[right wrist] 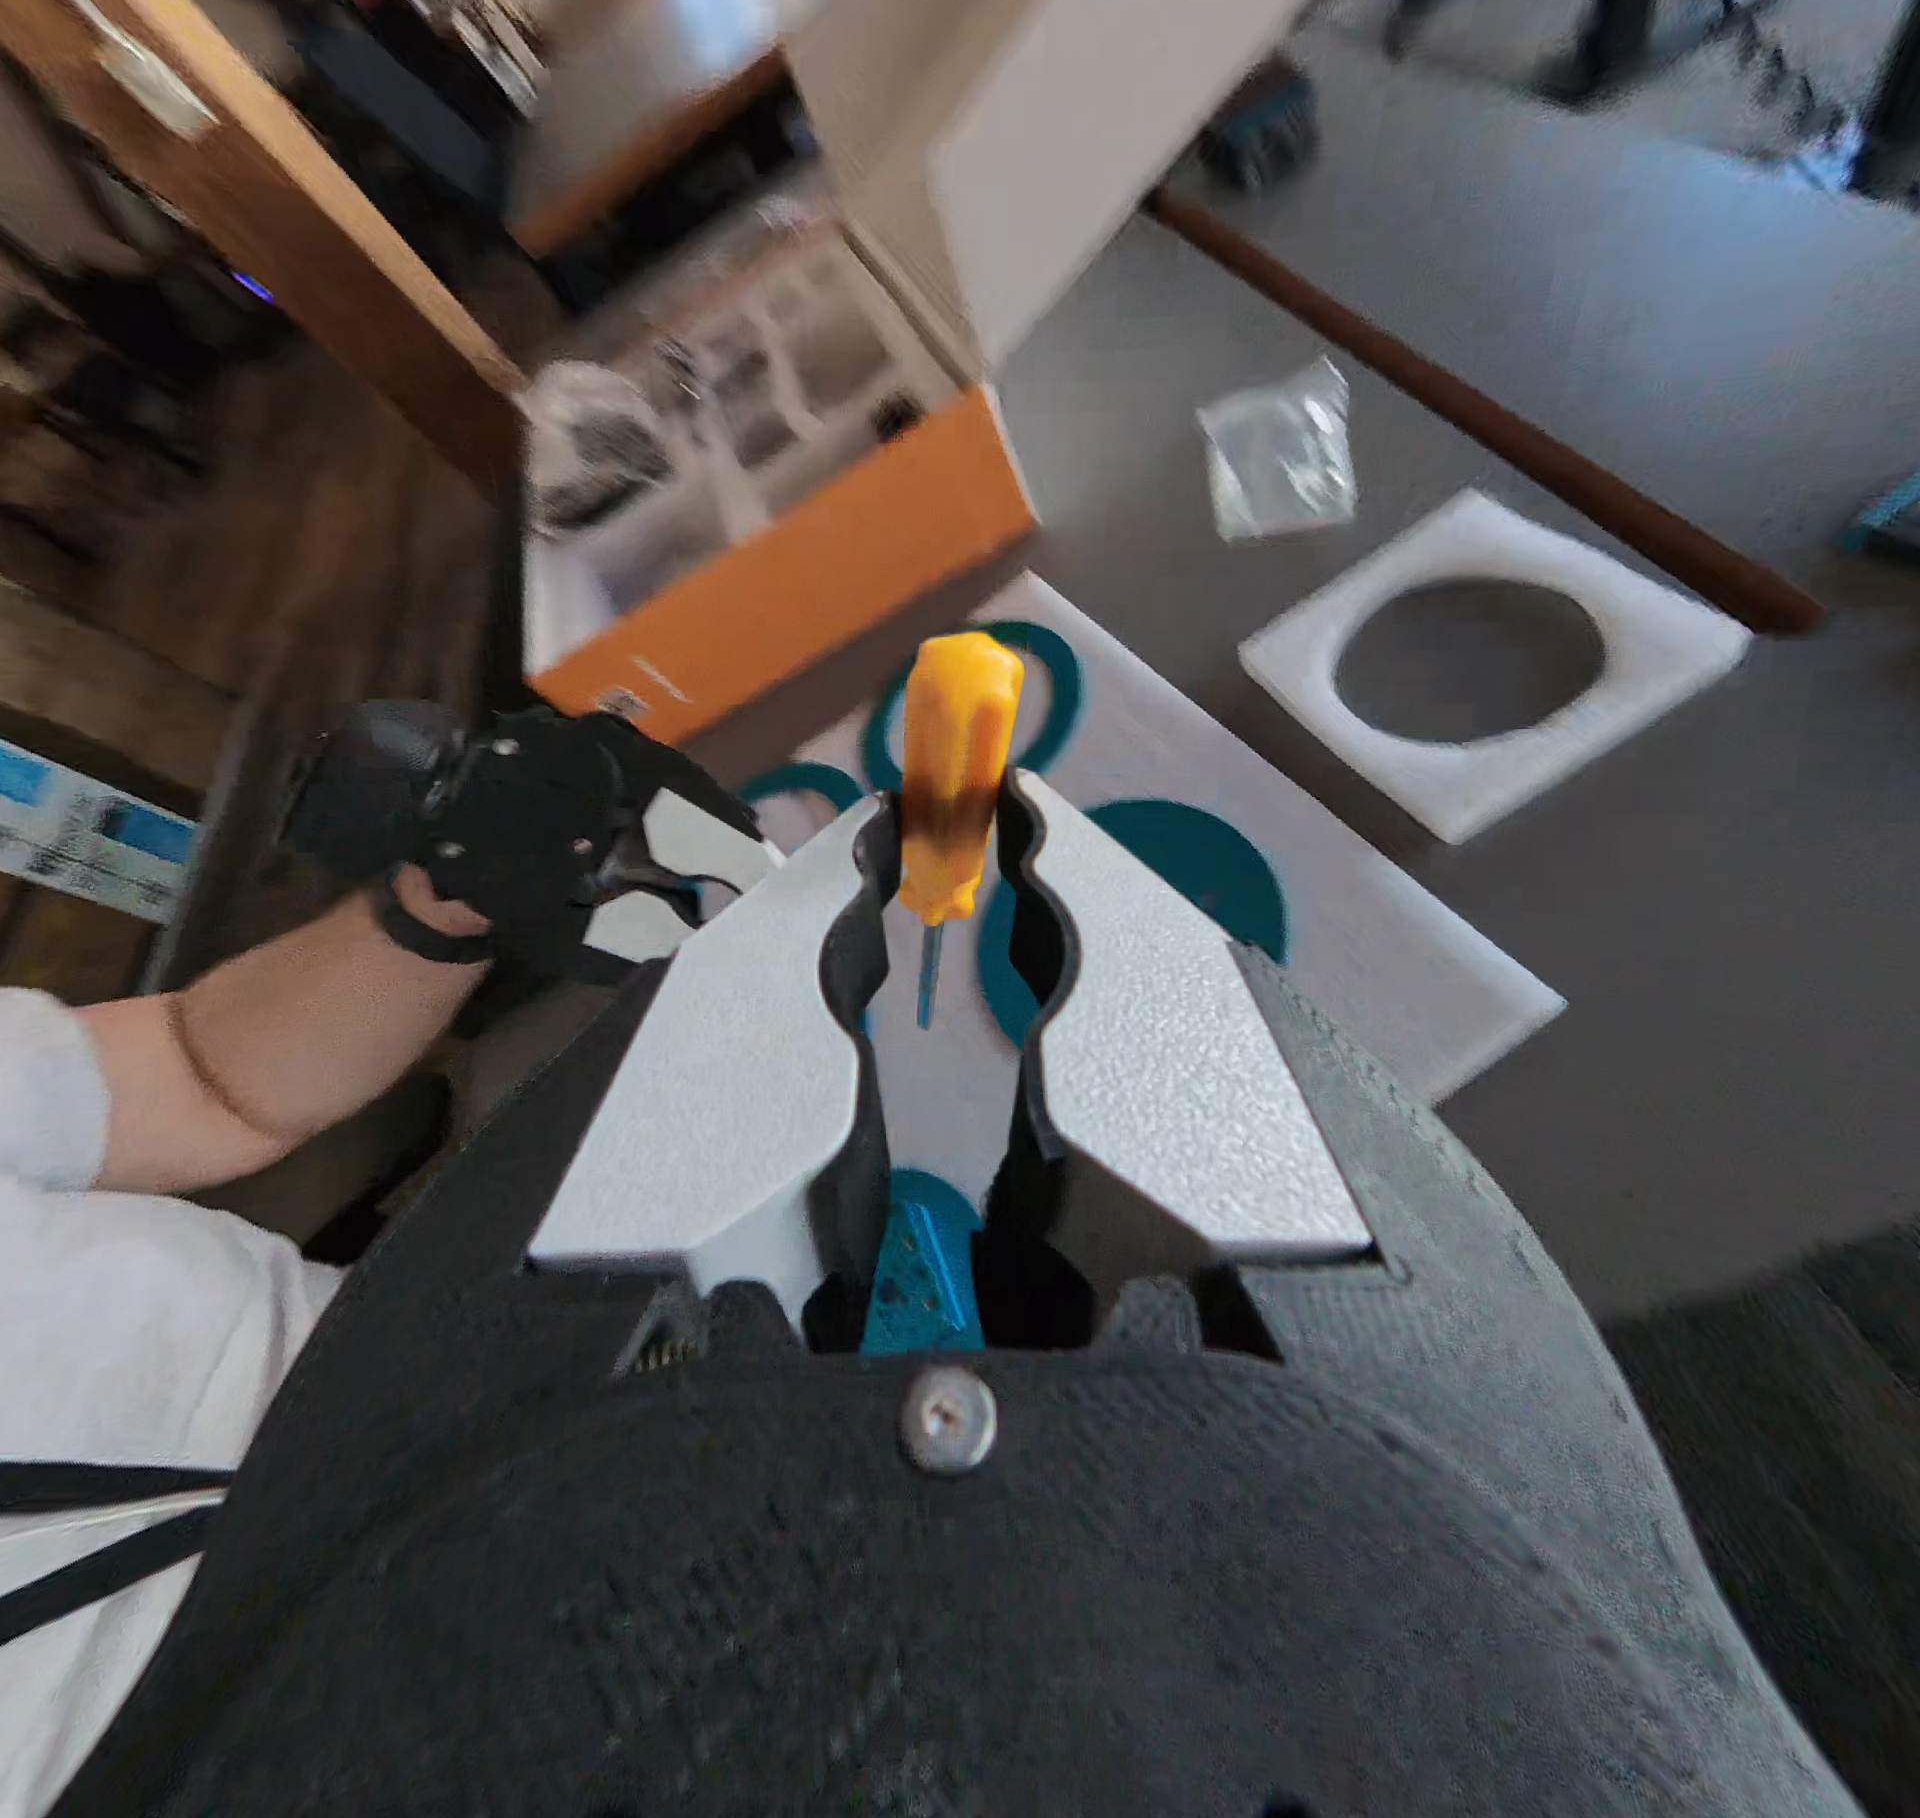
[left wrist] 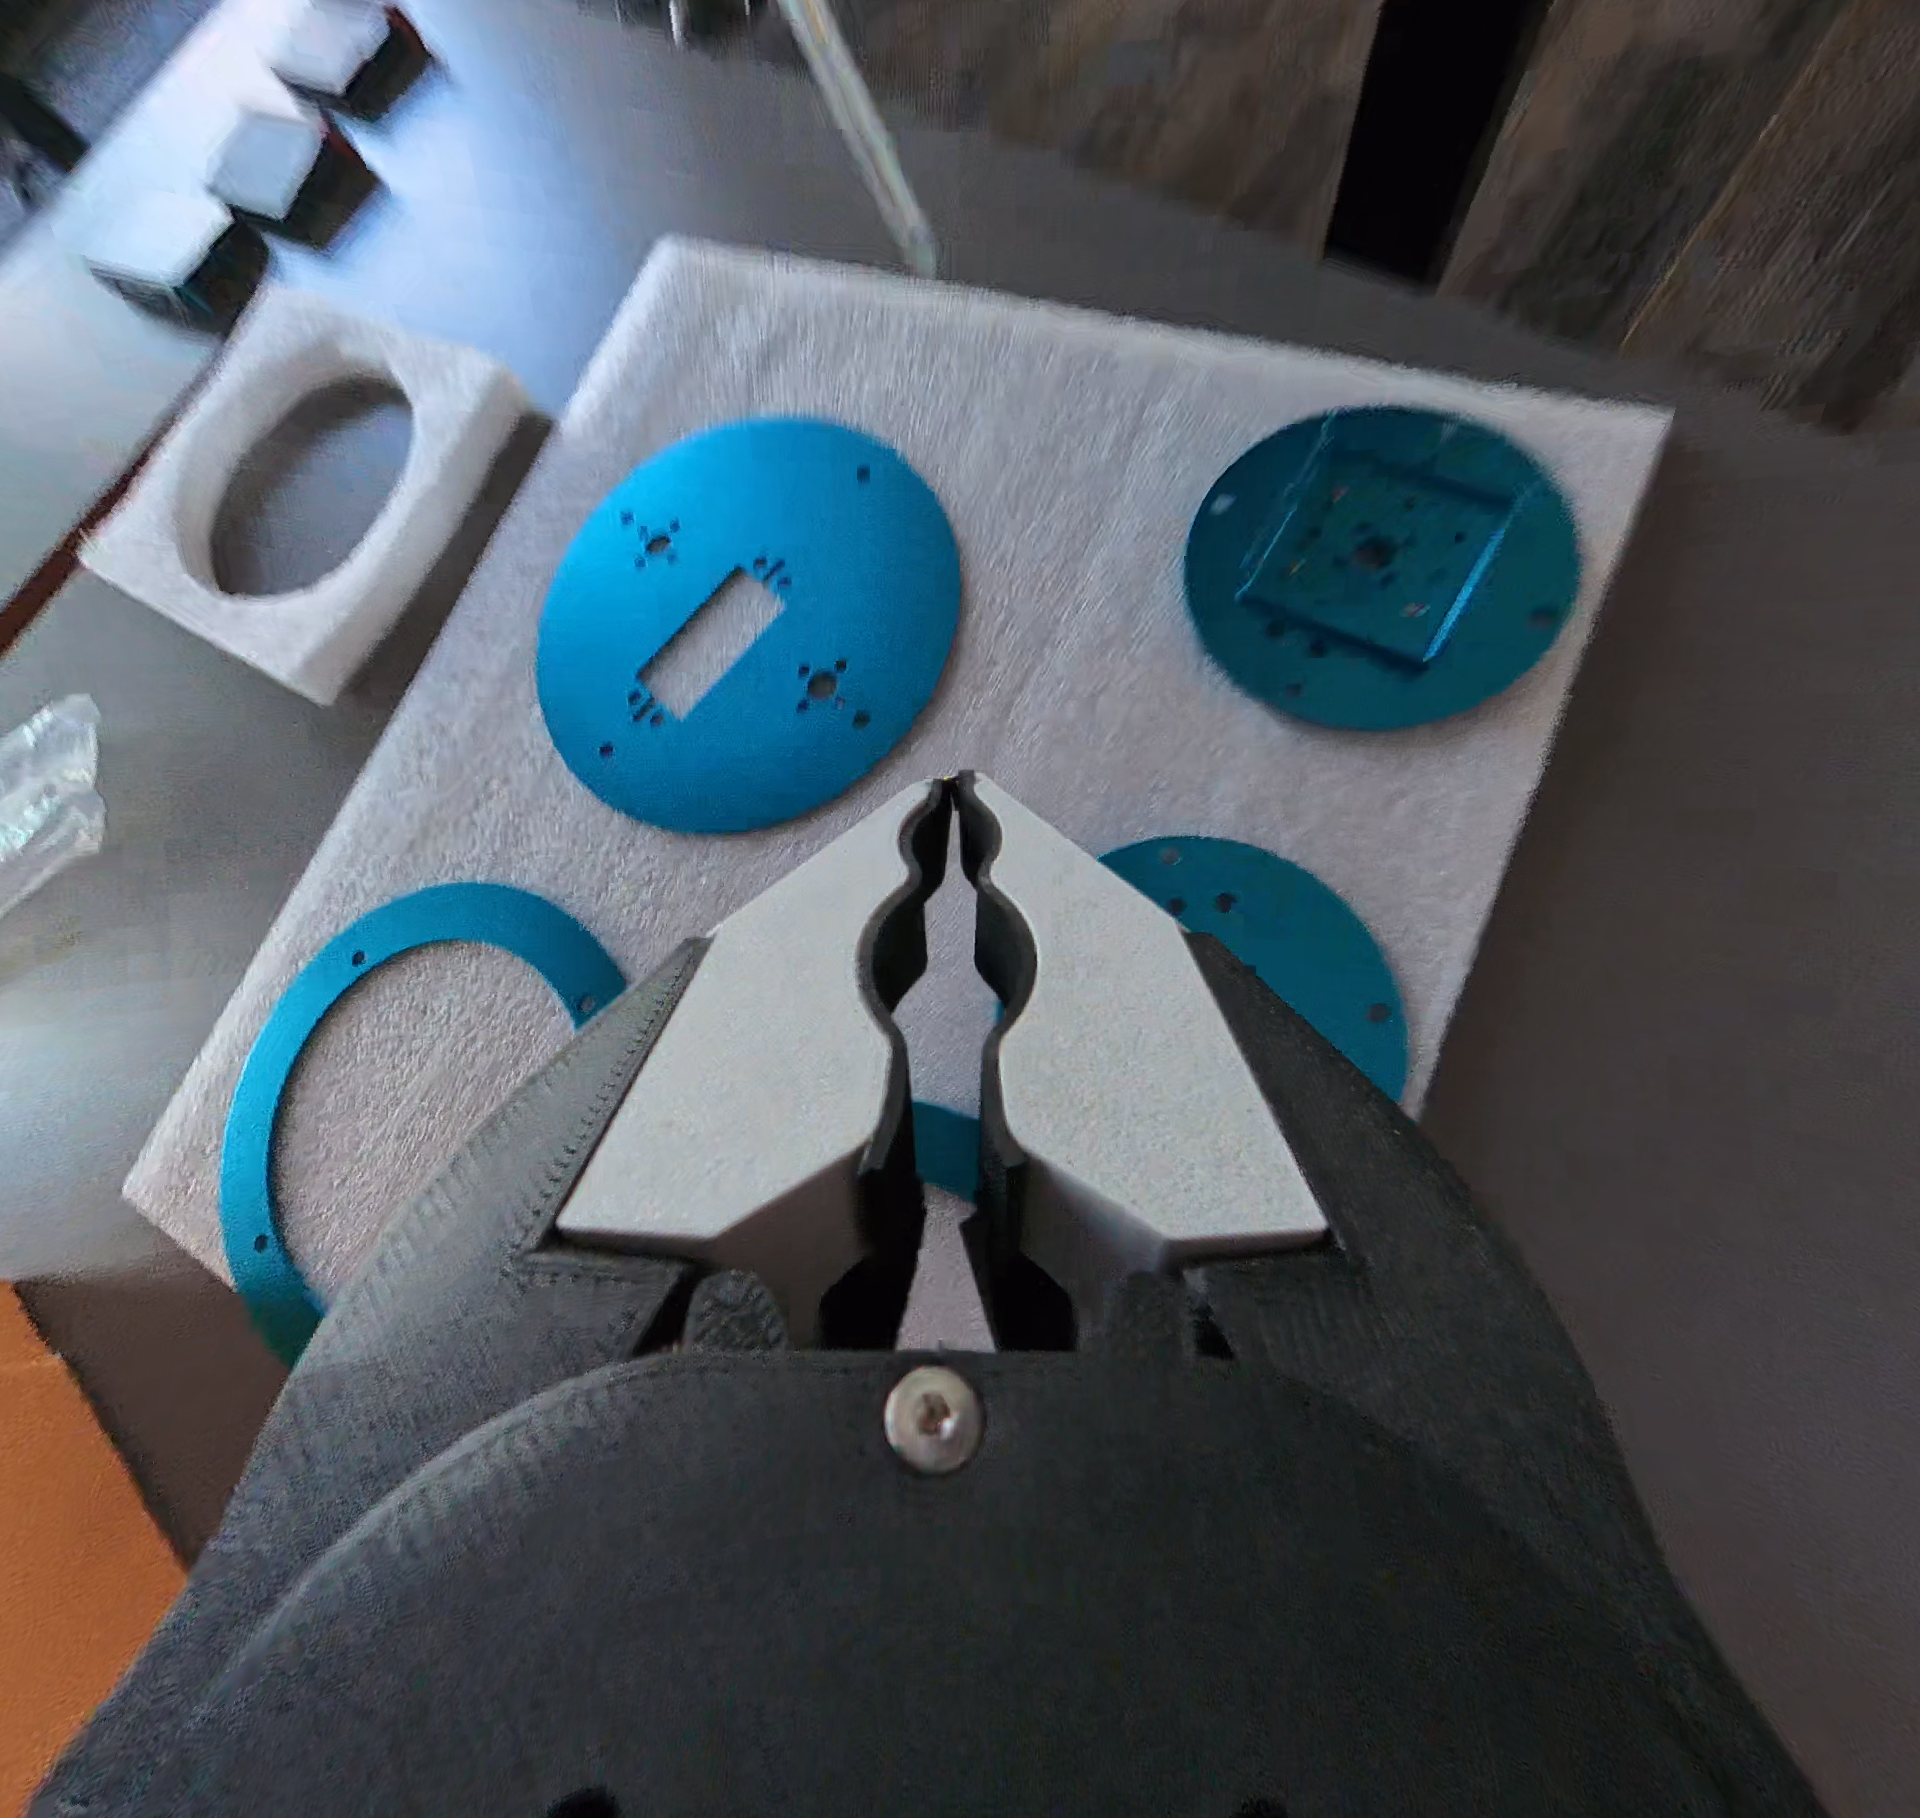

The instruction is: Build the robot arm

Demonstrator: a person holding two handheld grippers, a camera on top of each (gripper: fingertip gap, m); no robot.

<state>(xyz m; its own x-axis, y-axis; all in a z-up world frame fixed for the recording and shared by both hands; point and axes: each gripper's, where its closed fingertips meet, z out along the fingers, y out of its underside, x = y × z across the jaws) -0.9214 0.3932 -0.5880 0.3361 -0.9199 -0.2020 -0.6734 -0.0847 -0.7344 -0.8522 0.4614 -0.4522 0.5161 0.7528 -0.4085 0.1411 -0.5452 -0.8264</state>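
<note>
On the dark grey tabletop (left wrist: 1714,937) we see a white square foam pad (left wrist: 1039,397) carrying blue anodised metal parts. Going left to right in the left wrist view: a clear plastic bag (left wrist: 47,792) at the far left edge; a white foam block w/ a round cut-out (left wrist: 301,480) just beside the pad's left side; a flat blue ring w/ small holes (left wrist: 291,1020) at the pad's near-left corner; a flat blue disc w/ a rectangular slot (left wrist: 748,615) at centre; a blue round plate carrying a square raised bracket (left wrist: 1382,563) at far right. A further blue disc (left wrist: 1299,958) lies partly hidden behind the left gripper (left wrist: 956,781).

Left gripper: grey fingers w/ black pads, tips meeting, nothing between them; it sits above the pad, approx. at the near edge of the slotted disc. We cannot tell whether it touches the foam.

Right wrist view, left to right: a person's hand (right wrist: 436,911) grips the black body of the left gripper; an orange-sided box (right wrist: 800,573) sits behind the pad. Right gripper (right wrist: 951,802) is clamped on the orange handle of a small screwdriver (right wrist: 956,760), shaft pointing back toward the camera. A blue perforated bracket (right wrist: 920,1280) shows low between the fingers, near the gripper base.
</note>
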